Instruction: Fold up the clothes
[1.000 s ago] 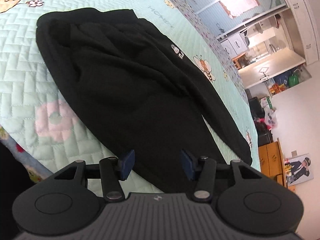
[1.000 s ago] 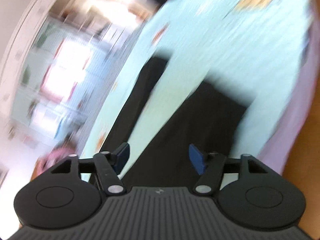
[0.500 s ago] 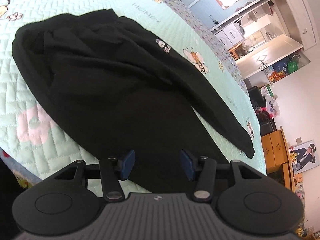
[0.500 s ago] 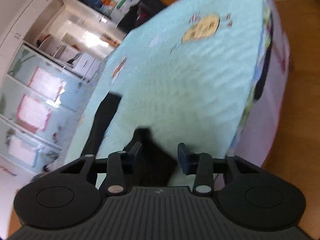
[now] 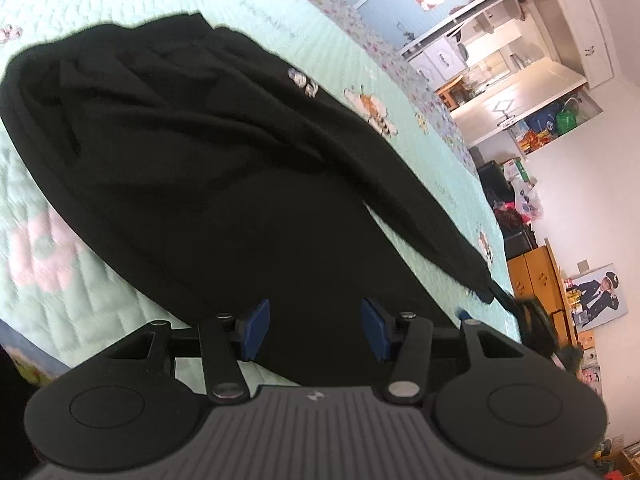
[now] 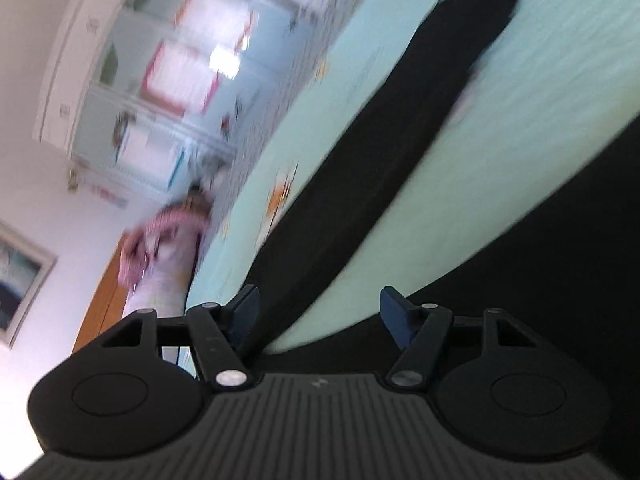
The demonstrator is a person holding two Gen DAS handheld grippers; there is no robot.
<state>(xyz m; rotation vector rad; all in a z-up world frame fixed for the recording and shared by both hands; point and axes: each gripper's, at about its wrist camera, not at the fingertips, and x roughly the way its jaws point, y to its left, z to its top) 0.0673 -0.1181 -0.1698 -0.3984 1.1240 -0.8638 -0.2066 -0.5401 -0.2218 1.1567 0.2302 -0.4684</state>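
The left gripper hangs low over the near part of the black trousers, its two blue-padded fingers standing apart with dark cloth showing between them and nothing pinched. The right gripper is likewise spread wide and holds nothing; its view is blurred, but it looks along one trouser leg that runs away from it across the quilt.

The trousers lie on a pale green quilted bedspread printed with flowers and bees. In the left view the waist end sits bunched and creased toward the far left, with a small white logo on the upper cloth, and one leg trails off to the right toward the bed's edge. In the right view a wedge of bare bedspread separates the long leg from another dark expanse of cloth at the right, so the legs appear to lie apart rather than stacked.

As a judgement, the garment is spread out lengthwise and not yet a compact folded stack: the legs would need to be brought together and the length doubled over. Whether any smoothing or partial folding lies behind this layout cannot be told.

Beyond the bed stand white cupboards and a wooden cabinet.
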